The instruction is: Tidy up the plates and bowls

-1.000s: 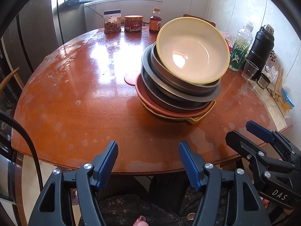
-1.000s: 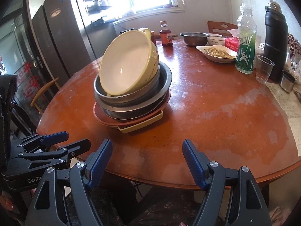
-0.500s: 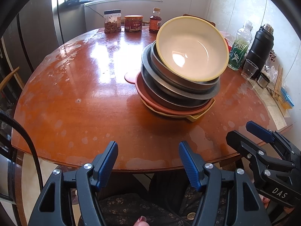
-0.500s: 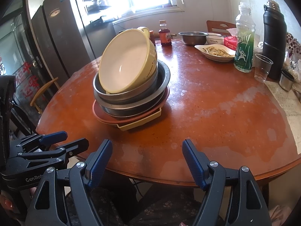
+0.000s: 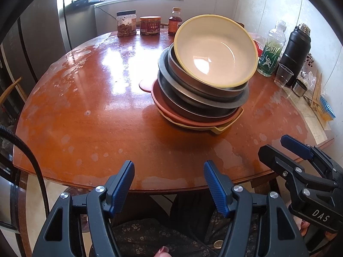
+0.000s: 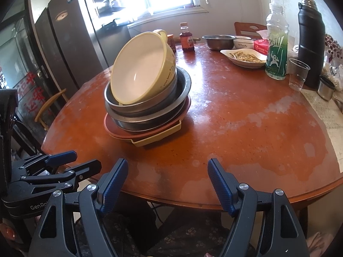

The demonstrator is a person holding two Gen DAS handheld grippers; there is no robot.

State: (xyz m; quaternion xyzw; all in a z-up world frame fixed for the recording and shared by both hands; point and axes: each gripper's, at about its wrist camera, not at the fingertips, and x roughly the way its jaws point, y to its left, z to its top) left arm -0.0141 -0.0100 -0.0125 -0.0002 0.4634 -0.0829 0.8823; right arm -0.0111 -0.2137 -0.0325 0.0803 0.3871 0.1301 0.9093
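Observation:
A stack of dishes stands on the round brown table (image 5: 85, 132). On top a yellow bowl (image 5: 214, 49) with a white inside leans tilted toward me; its yellow outside and handle show in the right wrist view (image 6: 141, 68). Under it sit metal bowls (image 5: 193, 90) (image 6: 150, 107), then a reddish plate (image 5: 169, 111) (image 6: 115, 128) and a yellow tray (image 5: 220, 128) (image 6: 158, 138) at the bottom. My left gripper (image 5: 169, 177) hangs open at the table's near edge, nothing between its fingers. My right gripper (image 6: 167, 176) is open too, empty, beside it.
Jars (image 5: 126, 23) and a sauce bottle (image 5: 174, 21) stand at the far edge. A green bottle (image 6: 276, 49), plastic cup (image 6: 298, 75), black flask (image 6: 310, 40), metal bowl (image 6: 218, 41) and a dish of food (image 6: 244, 57) crowd the right side. A fridge (image 6: 70, 42) stands left.

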